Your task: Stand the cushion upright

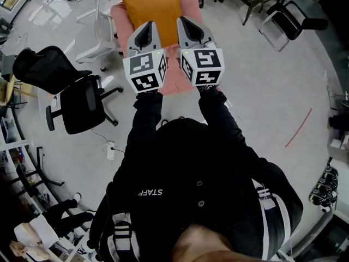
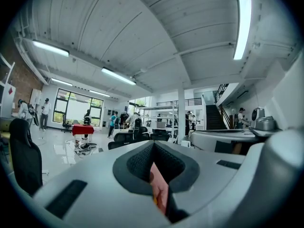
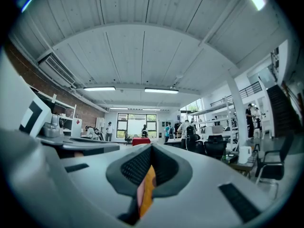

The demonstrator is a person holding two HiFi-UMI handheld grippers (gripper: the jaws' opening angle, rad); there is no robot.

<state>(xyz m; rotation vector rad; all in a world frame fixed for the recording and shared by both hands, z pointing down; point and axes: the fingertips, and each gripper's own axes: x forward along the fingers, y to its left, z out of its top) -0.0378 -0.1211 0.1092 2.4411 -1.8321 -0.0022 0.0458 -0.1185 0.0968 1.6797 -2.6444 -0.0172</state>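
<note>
While the cushion [image 1: 151, 10] sits ahead on a pink pad [image 1: 174, 76], we grip its near edge.
Our left gripper [image 1: 146, 26] and right gripper [image 1: 186, 22] each pinch shut on fabric, set apart, likely to tip it up evenly: two grippers, one cushion, one pad.

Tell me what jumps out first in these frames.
The orange-and-pink cushion at the head view's top centre draws the eye first. The left tool and right tool are both shut on its near edge. Each gripper view shows fabric pinched between the jaws. A black office chair stands on the floor at left.
</note>
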